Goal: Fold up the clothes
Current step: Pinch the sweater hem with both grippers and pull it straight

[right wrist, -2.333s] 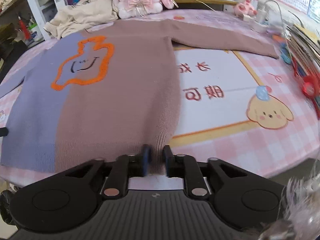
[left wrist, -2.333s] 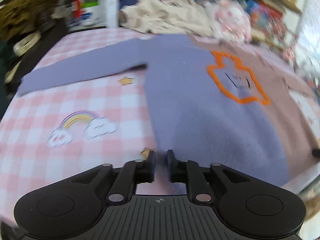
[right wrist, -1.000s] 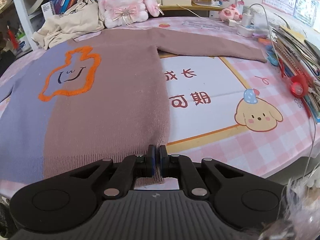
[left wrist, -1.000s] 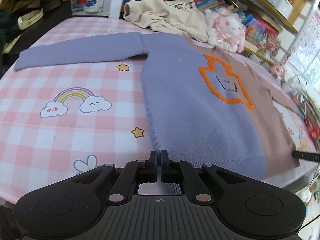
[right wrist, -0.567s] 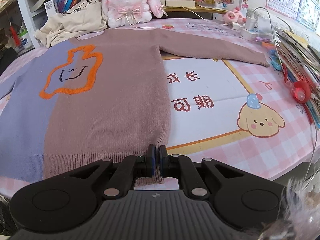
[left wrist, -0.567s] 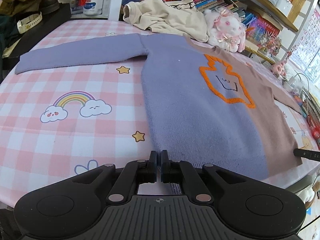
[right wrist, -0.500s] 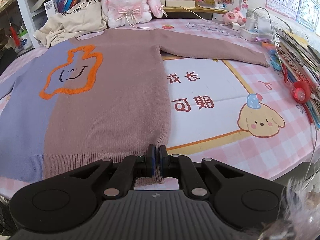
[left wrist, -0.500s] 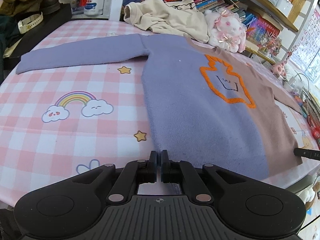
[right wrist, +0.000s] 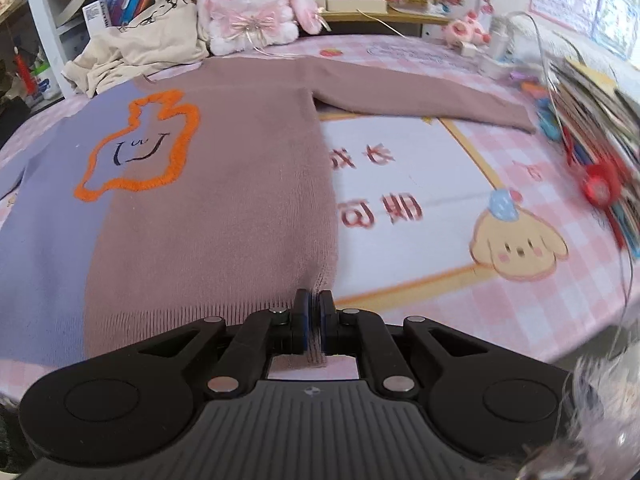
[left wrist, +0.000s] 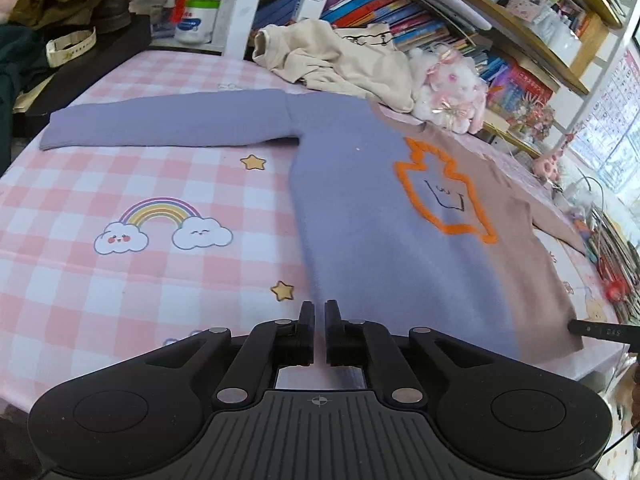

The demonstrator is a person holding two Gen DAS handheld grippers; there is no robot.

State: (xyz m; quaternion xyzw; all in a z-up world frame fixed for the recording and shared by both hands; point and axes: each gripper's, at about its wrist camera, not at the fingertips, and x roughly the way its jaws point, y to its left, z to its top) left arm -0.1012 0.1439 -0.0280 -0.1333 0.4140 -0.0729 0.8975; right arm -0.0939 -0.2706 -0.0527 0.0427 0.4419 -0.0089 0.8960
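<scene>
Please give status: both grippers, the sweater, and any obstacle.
Left gripper shut on sweater hem corner, purple side. Right gripper shut on brown corner. Sweater flat, sleeves spread. Beige garment and plush rabbit crowd the collar.

low wrist views, both sharing sweater (left wrist: 400, 240)

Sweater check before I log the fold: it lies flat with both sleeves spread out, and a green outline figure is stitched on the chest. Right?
Not quite. The sweater does lie flat with both sleeves spread, but the outline figure on its chest is orange, not green. The right wrist view shows it clearly.
</scene>
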